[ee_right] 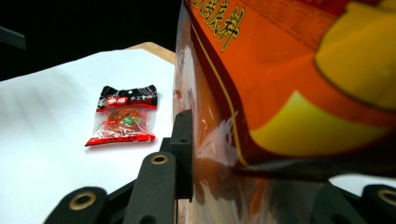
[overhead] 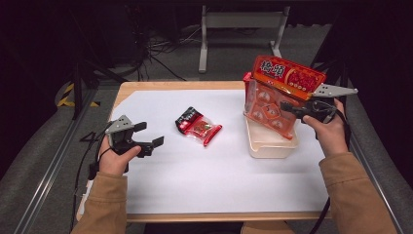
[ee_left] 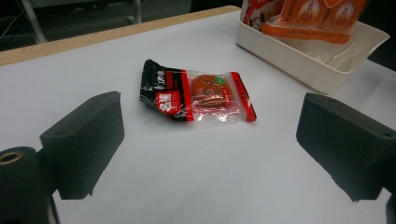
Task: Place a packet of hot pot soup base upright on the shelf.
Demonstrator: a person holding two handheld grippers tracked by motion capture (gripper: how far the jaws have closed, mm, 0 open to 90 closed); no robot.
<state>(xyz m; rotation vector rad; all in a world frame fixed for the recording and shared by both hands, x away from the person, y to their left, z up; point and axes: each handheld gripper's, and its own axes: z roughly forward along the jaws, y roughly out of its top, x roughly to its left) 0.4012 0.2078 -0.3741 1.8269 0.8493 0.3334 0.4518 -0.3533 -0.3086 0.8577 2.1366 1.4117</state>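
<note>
the large red snack bag (overhead: pixel 277 92) is held clamped by the right gripper (overhead: pixel 292 108) over the white bin (overhead: pixel 270 144), seemingly to be lowered in, while the left gripper (overhead: pixel 148 139) is spread wide near the small packet (overhead: pixel 197 126).

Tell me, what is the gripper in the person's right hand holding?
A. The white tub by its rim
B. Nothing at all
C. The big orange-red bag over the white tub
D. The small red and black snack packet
C: the right gripper is clamped on the big orange-red bag, held tilted above the white tub, while the small snack packet lies loose on the table.
</note>
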